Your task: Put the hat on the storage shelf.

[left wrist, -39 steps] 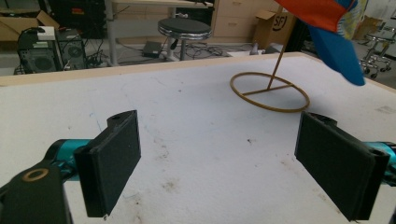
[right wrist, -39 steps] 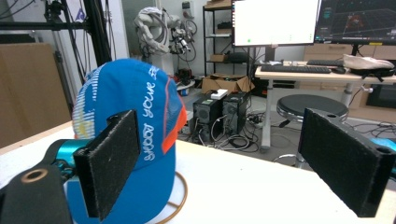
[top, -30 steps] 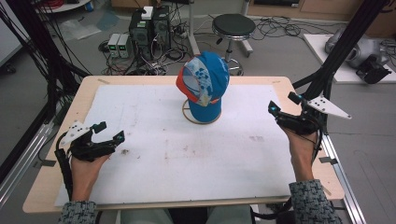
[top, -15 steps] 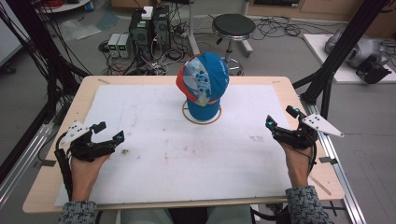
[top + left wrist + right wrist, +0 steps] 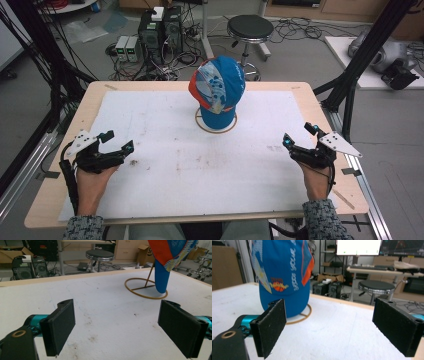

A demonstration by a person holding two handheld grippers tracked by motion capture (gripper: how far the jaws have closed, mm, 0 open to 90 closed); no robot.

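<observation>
Light, soft blue-and-orange fabric cap (image 5: 218, 95) on wire stand at bench's 12 o'clock; best pinched at stiff brim, both hand-held grippers (image 5: 116, 141) (image 5: 299, 135) gaping empty.

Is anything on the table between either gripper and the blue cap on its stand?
Nothing visible. The blue cap sits on its wire stand at the table's far middle. Between it and the left gripper, and between it and the right gripper, lies bare white mat with some smudges. Both grippers' jaws stand wide apart.
</observation>
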